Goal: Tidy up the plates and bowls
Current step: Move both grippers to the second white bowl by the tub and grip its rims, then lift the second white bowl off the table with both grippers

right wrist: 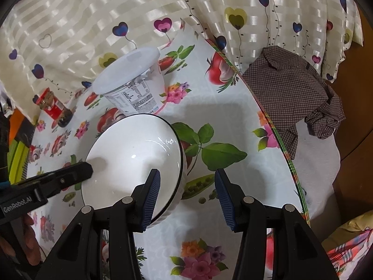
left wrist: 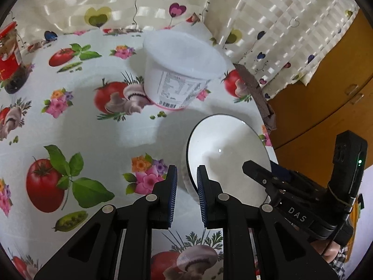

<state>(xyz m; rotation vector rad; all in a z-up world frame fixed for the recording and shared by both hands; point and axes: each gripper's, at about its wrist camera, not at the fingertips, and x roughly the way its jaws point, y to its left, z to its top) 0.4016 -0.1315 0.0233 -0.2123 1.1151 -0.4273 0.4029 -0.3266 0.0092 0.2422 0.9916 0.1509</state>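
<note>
A white bowl (left wrist: 229,154) with a thin black rim sits near the right edge of the table. My left gripper (left wrist: 186,171) is shut on the bowl's left wall, one pad inside and one outside. My right gripper (right wrist: 187,173) stands open astride the near right rim of the bowl (right wrist: 130,154). Its left pad is inside the bowl and its right pad is well clear of the ribbed outer wall. From the right wrist view, the left gripper's fingers (right wrist: 77,175) reach onto the bowl's left rim. Whether the bowl rests flat on the cloth I cannot tell.
A lidded white plastic tub (left wrist: 179,70) stands just behind the bowl. A red-labelled jar (right wrist: 54,108) is at the far left. The flowered tablecloth (right wrist: 209,107) ends at a curved edge on the right, where a brown checked cloth (right wrist: 296,98) hangs. A heart-patterned curtain hangs behind.
</note>
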